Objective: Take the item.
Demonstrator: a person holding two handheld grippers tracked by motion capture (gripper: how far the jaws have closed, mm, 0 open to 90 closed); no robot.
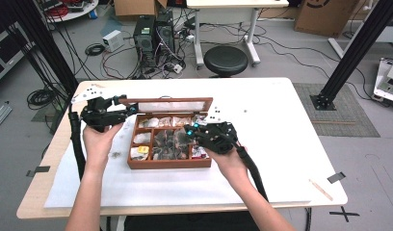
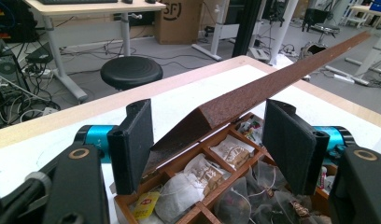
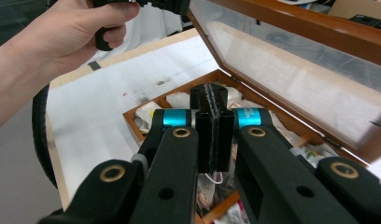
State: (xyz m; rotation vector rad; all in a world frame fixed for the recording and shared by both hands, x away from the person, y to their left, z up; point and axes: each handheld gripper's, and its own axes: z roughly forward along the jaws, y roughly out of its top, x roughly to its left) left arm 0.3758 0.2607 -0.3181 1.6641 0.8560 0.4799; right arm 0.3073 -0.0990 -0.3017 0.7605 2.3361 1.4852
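My left tongs [image 1: 128, 110] sit at the far left corner of the wooden box [image 1: 168, 163], jaws partly open around the corner of its raised lid [image 2: 254, 95]; I cannot tell whether the pads press on it. The box stands in the middle of the white table [image 1: 281, 144], its compartments full of tea bags [image 2: 186, 186]. My right tongs [image 3: 215, 105] hang over the right side of the box, jaws pressed fully together, a thin white string [image 3: 215, 179] dangling beneath them.
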